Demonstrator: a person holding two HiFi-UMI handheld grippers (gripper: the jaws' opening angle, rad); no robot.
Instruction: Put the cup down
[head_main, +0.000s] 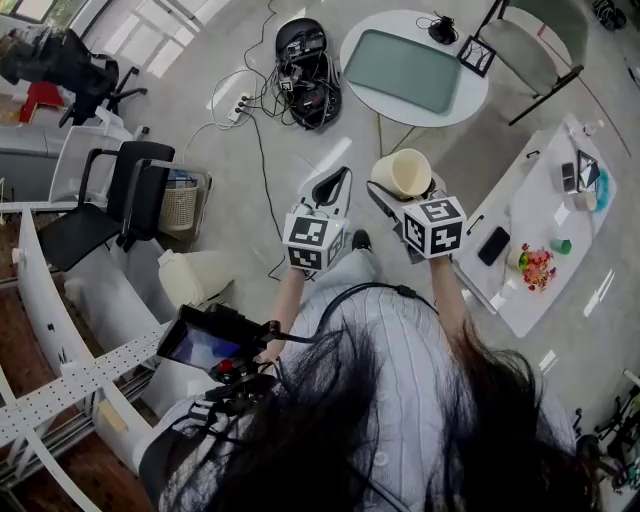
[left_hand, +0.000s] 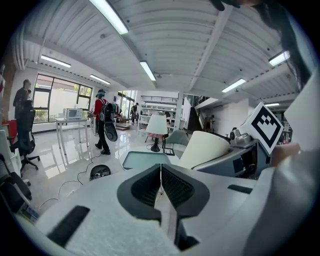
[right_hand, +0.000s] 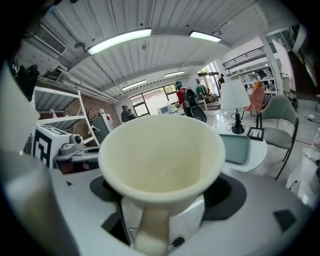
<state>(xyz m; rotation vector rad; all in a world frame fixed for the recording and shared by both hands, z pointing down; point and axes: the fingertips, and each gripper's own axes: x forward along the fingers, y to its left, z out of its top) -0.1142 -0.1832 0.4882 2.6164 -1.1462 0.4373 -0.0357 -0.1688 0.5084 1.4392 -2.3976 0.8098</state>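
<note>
Out front of torso, both forearms reach forward, side by side, raised over floor. Right gripper (head_main: 397, 196) (right_hand: 161, 202) has jaws clamped on cream cup (head_main: 403, 172) (right_hand: 159, 152), which is tilted with mouth and handle toward gripper camera. Cup is in air, near round table (head_main: 470, 98). Left gripper (head_main: 330, 190) (left_hand: 161, 186) has jaws pressed together, nothing between them.

"Any lettering worth logging from your feeds?"

"None I can read. The marker cube (head_main: 314, 240) on the left tool (head_main: 335, 187) and its twin (head_main: 434, 225) on the right tool (head_main: 408, 190) carry only black-and-white square patterns, no letters or digits."

"And the small screen?"

"The screen (head_main: 200, 347) glows blue, its content too small for me. Same with the framed card (head_main: 476, 55) on the round worktop (head_main: 400, 20)."
</note>
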